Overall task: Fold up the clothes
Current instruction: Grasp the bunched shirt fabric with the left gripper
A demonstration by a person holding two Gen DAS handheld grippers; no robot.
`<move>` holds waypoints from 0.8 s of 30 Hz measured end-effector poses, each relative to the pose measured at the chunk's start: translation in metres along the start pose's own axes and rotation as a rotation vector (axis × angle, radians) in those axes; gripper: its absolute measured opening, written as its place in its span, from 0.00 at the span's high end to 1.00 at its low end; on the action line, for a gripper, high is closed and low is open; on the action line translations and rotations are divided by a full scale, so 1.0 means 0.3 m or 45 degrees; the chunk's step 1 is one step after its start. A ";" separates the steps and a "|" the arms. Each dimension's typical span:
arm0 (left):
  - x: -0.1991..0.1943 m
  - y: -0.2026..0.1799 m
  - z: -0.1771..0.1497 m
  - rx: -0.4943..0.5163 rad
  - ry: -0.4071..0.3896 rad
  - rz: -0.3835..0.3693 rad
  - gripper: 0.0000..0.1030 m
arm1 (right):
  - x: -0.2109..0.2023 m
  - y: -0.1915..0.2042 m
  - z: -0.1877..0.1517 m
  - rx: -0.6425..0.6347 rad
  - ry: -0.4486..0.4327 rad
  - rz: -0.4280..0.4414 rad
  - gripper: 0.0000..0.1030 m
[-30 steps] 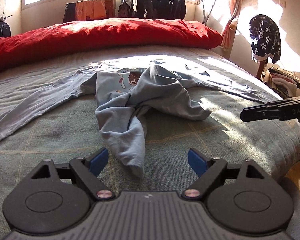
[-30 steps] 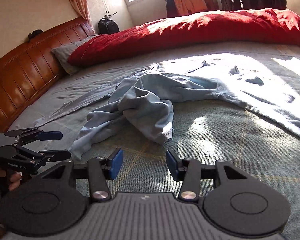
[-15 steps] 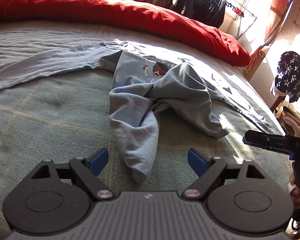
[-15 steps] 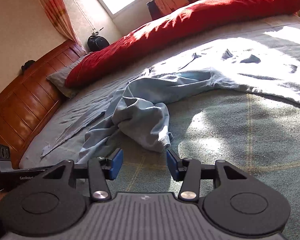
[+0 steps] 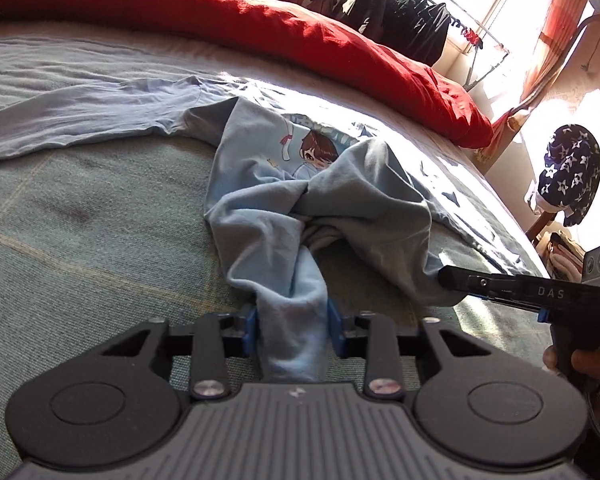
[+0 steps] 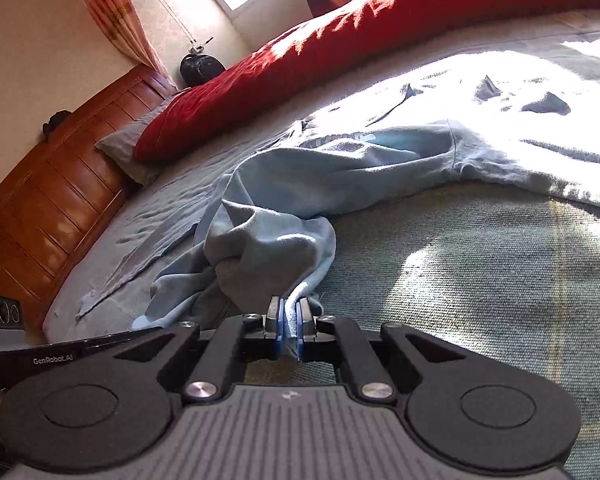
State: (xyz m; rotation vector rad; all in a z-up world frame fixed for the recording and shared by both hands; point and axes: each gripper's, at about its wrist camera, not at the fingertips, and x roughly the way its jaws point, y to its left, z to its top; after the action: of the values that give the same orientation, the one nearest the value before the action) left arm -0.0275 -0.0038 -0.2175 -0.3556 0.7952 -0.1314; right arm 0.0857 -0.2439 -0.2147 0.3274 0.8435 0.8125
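Observation:
A light blue long-sleeved shirt (image 5: 260, 216) with a cartoon print lies crumpled on the bed, its sleeves spread to either side. My left gripper (image 5: 293, 332) has its jaws closing on the near hanging end of the shirt, and the blue pads press the bunched cloth from both sides. My right gripper (image 6: 288, 324) is shut on a thin corner of the same shirt (image 6: 268, 240). In the left wrist view the right gripper (image 5: 446, 276) bites the shirt's right lobe. The left gripper (image 6: 148, 330) shows at the lower left of the right wrist view.
A grey-green checked blanket (image 5: 80, 240) covers the bed. A red duvet (image 5: 260, 28) lies along the far side, with a wooden headboard (image 6: 52, 200) at one end. A clothes rack (image 5: 400, 12) and a chair with a star-print garment (image 5: 572, 176) stand beyond the bed.
Both grippers moved down and in to the shirt and went from open to closed on it, the left on the near end, the right on a corner. Both views have rolled.

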 end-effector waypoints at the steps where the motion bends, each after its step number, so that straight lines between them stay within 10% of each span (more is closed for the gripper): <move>1: -0.006 -0.004 -0.004 0.017 -0.009 0.008 0.81 | -0.017 0.007 0.002 -0.010 -0.005 0.004 0.94; 24: -0.369 -0.056 0.031 0.217 -0.115 -0.042 0.91 | -0.518 0.108 -0.106 -0.049 -0.050 0.037 0.94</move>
State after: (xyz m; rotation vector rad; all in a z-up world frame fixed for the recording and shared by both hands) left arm -0.0975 0.0105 -0.1308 -0.2120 0.6841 -0.2116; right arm -0.0164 -0.3402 -0.1342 0.3211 0.7870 0.8458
